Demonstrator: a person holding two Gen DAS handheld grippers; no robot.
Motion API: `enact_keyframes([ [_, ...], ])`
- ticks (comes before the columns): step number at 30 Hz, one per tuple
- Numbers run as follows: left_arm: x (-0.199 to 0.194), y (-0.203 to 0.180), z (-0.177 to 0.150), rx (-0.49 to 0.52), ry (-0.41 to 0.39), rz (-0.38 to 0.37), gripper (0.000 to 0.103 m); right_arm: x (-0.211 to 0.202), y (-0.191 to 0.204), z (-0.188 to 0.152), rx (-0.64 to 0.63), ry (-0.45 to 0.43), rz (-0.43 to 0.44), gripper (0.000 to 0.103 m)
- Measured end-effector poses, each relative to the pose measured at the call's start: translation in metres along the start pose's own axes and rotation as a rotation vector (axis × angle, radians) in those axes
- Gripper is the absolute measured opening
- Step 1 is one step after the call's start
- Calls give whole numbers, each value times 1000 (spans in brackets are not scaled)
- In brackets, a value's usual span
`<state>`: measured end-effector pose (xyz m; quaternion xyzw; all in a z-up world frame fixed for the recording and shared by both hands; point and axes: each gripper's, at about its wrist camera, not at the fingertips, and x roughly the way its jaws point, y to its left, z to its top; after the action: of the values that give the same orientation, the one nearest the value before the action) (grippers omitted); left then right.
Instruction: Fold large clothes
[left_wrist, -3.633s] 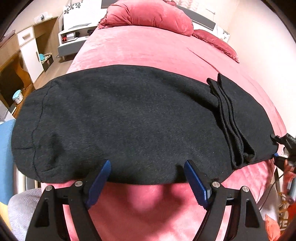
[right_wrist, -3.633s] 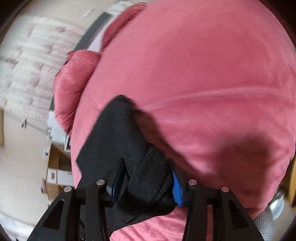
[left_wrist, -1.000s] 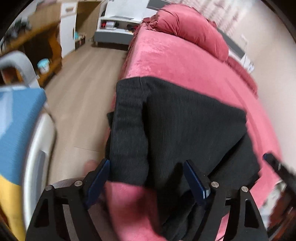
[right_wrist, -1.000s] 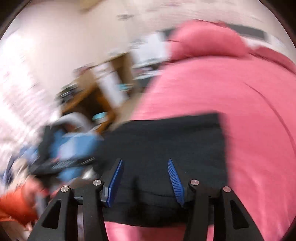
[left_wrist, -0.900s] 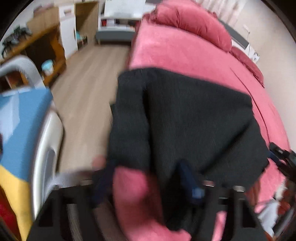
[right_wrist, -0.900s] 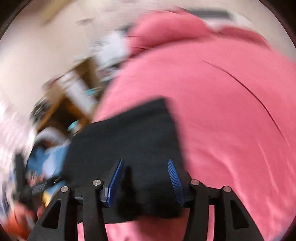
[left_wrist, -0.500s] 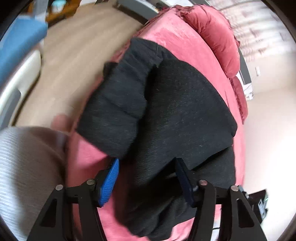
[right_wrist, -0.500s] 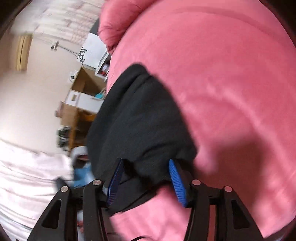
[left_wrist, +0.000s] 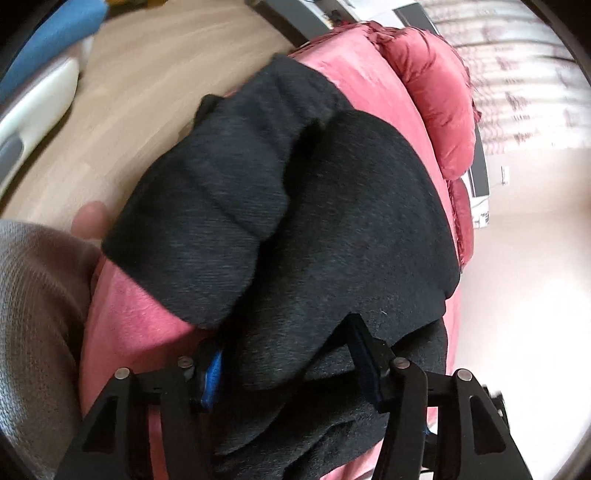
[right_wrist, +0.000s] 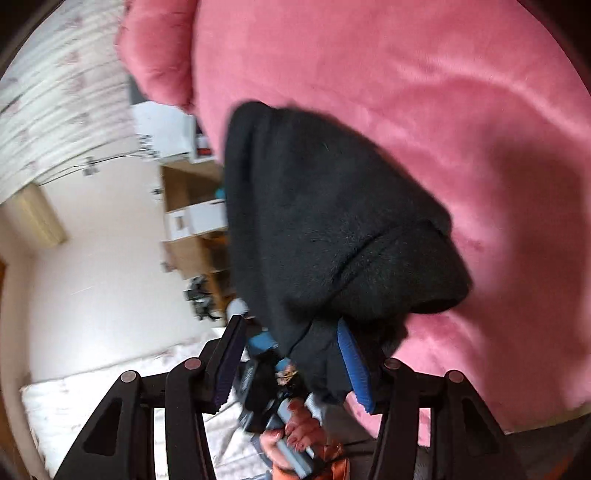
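My left gripper (left_wrist: 288, 363) tipped downward, jaws just closed in around dark cloth, my right gripper (right_wrist: 288, 360) half open, cloth against one blue pad (right_wrist: 352, 363)

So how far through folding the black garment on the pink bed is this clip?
Partly done: the black garment already lies in stacked layers on the pink bed. In hand: the left gripper has just been closing around a thick fold, and cloth sits between the right gripper fingers. Left: finishing this fold and flattening the bundle.
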<state>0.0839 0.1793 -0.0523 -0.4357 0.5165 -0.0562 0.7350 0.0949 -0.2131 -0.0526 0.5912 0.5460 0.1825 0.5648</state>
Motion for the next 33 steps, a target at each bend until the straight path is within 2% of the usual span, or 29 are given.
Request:
enact_keyframes([
  [2,-4,-3,0,11,-16,7,41,14,-2,4,39,-21,-84,54],
  [3,-8,-4,-1,16,-22,4,36,19,0,6,42,-47,-77,35],
  [4,-11,-6,-3,21,-25,0,29,19,2,6,24,-61,-64,12],
  [6,-19,-8,-8,44,-36,-14,25,6,10,4,-51,-114,-31,8],
  [7,-21,-8,-9,51,-38,-17,25,-11,14,1,-102,-169,-23,8],
  [9,-19,-13,-15,103,-46,11,27,-38,14,0,-173,-246,-73,6],
  [10,-20,-10,-15,127,-51,31,32,-45,6,2,-179,-253,-119,6],
  [11,-17,-12,-18,146,-53,48,46,-45,-8,6,-164,-224,-148,6],
  [13,-7,-12,-21,140,-13,36,61,-38,-24,7,-135,-194,-149,6],
  [14,-5,-14,-25,124,2,22,59,-34,-27,9,-135,-199,-131,7],
  [15,-5,-17,-29,123,-4,21,48,-30,-26,11,-147,-204,-123,8],
  [16,-6,-21,-31,133,-4,34,27,-26,-25,14,-157,-207,-124,8],
  [17,-8,-24,-33,142,-9,49,15,-22,-24,14,-167,-206,-126,8],
  [20,-27,-52,-39,204,-54,9,13,-27,-23,19,-189,-193,-116,12],
  [23,-61,-118,-35,432,-111,-53,12,-42,-17,11,-214,-194,-88,12],
  [27,-114,-174,-14,664,-232,-149,12,-56,12,-1,-271,-208,2,12],
  [28,-121,-178,-10,690,-252,-156,12,-55,19,-3,-288,-214,15,12],
  [29,-129,-178,-3,726,-288,-147,12,-52,27,-5,-305,-217,33,12],
  [31,-129,-156,16,773,-327,-55,13,-39,42,-11,-340,-211,83,12],
  [33,-104,-112,39,704,-278,49,13,-11,49,-17,-371,-176,35,12],
])
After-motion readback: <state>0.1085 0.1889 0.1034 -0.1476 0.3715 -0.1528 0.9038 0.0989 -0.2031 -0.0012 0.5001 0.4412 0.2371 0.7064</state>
